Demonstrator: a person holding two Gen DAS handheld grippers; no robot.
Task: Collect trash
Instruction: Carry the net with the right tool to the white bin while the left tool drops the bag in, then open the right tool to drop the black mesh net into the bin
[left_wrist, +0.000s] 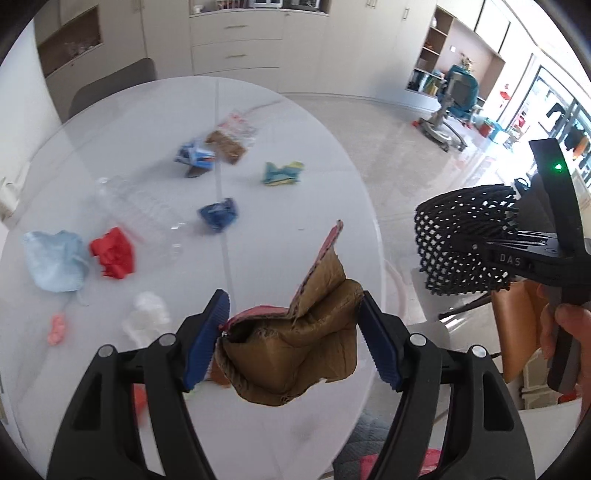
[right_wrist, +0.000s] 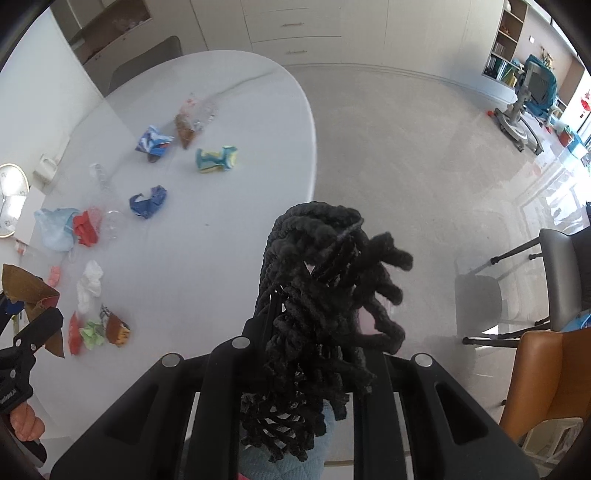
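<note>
Above littered white table: left gripper clamping brown wrapper, right gripper clamping black net bag.

White oval table, cream cabinets, pale floor, bright windows.

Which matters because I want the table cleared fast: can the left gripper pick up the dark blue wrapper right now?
Probably not yet. The left gripper is already shut on a brown wrapper, so its jaws are occupied. The dark blue wrapper lies unobstructed on the table.
</note>
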